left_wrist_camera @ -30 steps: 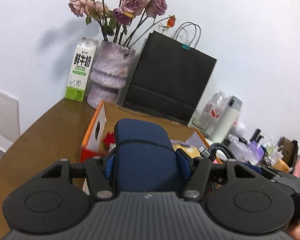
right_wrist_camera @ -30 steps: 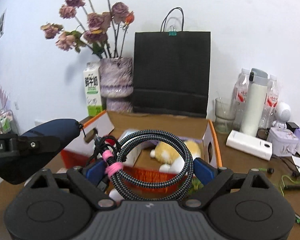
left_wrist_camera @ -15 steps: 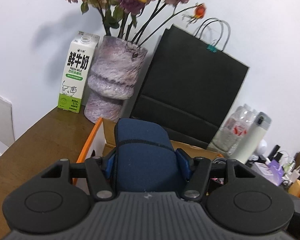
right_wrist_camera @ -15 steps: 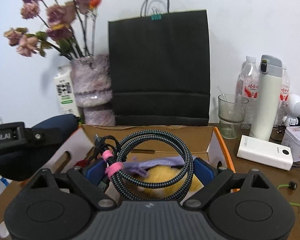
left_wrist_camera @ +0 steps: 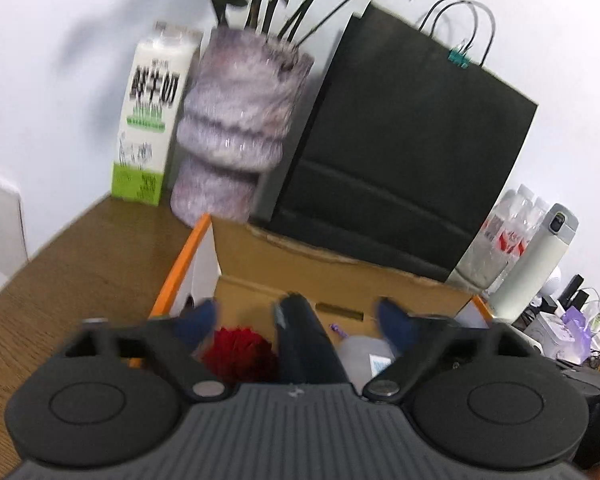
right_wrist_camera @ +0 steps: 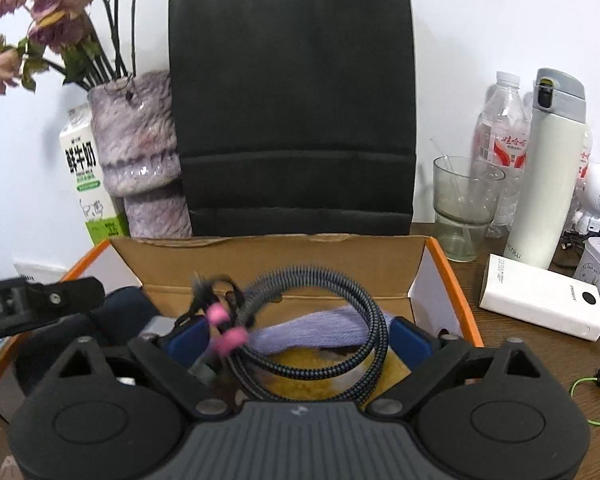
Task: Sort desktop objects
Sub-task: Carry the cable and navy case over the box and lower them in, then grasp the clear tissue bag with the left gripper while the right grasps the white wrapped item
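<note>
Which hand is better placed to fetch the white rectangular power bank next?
Probably right. The right gripper, its jaws just opened with the braided black cable coil between them, hangs over the orange-edged cardboard box directly beside the power bank.

Left gripper (left_wrist_camera: 296,318): dark grey ribbed body, small pale logo mark at its centre edge. Two matte black round housings either side, each with an embossed circle. Black angled linkage arms with triangular cut-outs, silver round pivot screws at their base. Blue pads (left_wrist_camera: 198,317) on the fingers, blurred. Right gripper (right_wrist_camera: 298,338): same build, grey ribbed body, black discs, silver screws, blue pads (right_wrist_camera: 410,338). In the right wrist view the other gripper's black side shows a small screw and partial white lettering, unreadable.
</note>
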### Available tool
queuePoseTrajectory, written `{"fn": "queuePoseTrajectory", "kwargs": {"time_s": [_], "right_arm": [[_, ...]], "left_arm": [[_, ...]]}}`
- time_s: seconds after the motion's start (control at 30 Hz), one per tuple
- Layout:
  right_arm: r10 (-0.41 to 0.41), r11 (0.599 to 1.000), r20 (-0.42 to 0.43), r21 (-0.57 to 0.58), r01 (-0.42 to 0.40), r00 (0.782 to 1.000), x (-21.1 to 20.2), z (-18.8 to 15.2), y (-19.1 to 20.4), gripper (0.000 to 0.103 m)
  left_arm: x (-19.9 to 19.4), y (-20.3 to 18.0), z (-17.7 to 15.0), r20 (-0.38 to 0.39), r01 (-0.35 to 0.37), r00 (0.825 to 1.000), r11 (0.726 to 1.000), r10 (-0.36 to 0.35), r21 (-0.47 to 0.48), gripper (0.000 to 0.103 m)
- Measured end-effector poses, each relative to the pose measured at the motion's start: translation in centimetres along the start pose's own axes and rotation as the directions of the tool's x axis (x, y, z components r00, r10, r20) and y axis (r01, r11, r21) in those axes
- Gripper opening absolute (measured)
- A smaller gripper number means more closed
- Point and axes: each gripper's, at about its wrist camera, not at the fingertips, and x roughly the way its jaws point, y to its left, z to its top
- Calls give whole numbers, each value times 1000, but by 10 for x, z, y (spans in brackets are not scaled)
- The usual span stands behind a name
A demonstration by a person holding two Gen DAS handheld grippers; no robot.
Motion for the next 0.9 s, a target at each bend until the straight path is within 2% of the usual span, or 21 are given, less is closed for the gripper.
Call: {"fn": "queuePoseTrajectory", "kwargs": {"time_s": [0.07,0.27,0.5,0.73,0.9], "right_arm": [[-10,1000,9,9,10,1000,-3,2,-2,103],[-12,999,11,38,12,1000,-10,6,-9,103],[-20,1000,10,15,20,1000,-19,4,-4,103],[4,1000,49,-13,-3,999,-56,-4,1,103],[23,999,67,-33,-21,997,-89,-19,-2,103]], "left_arm": [[-5,-6,1,22,-15,1000,1000,14,28,103],[-7,-5,3,0,-26,1000,1000,26,10,103],[-14,-7,1,-11,-28,1000,999,28,15,103],[-43,-6,-5,10,-28,1000,999,27,46,103],[-74,8,-14,28,-52,998,998,51,35,103]]}}
